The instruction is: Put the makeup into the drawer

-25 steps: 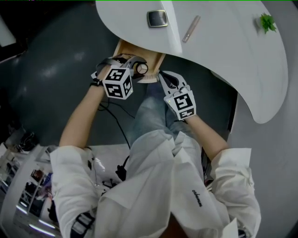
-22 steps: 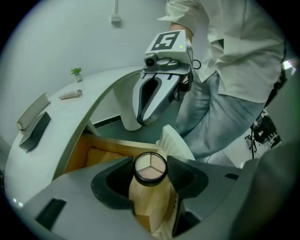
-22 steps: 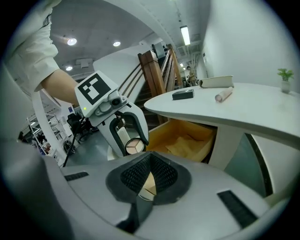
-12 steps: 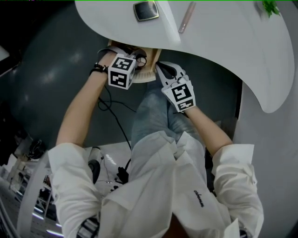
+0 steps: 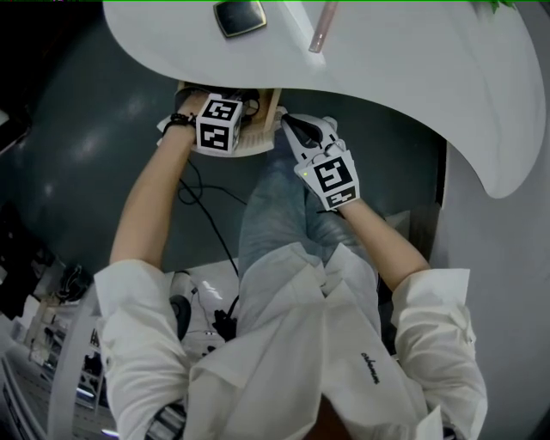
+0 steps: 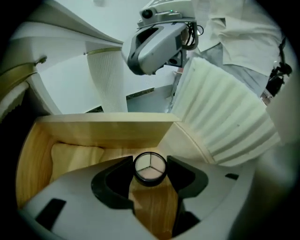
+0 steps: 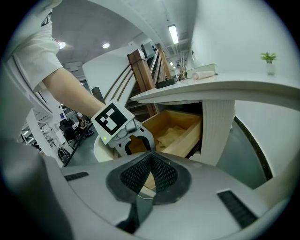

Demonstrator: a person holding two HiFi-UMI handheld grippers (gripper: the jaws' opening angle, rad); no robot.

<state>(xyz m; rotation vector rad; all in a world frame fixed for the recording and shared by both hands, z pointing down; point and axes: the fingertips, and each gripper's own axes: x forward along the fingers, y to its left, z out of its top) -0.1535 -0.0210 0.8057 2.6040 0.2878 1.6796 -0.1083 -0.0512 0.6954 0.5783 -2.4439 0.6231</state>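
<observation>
A round makeup compact (image 6: 150, 168) with three pale powder shades sits between the pads of my left gripper (image 6: 150, 176), which is shut on it. It hangs inside the open wooden drawer (image 6: 105, 125), just above the floor of the drawer. In the head view the left gripper (image 5: 225, 122) is over the drawer (image 5: 265, 129) under the white tabletop, and its marker cube hides the compact. My right gripper (image 5: 301, 131) stays just right of the drawer, shut with nothing in it. Its pads (image 7: 159, 176) meet in the right gripper view, and the drawer (image 7: 185, 136) lies beyond them.
On the white tabletop (image 5: 404, 77) lie a dark square compact (image 5: 239, 15) and a pink tube (image 5: 322, 26). A ribbed white table support (image 6: 225, 117) stands right of the drawer. A pale liner (image 6: 75, 154) lies in the drawer. The person's knees (image 5: 275, 215) are below.
My left gripper has sunk into the drawer with the round compact, which the marker cube now hides in the head view. My right gripper has dropped a little beside the drawer.
</observation>
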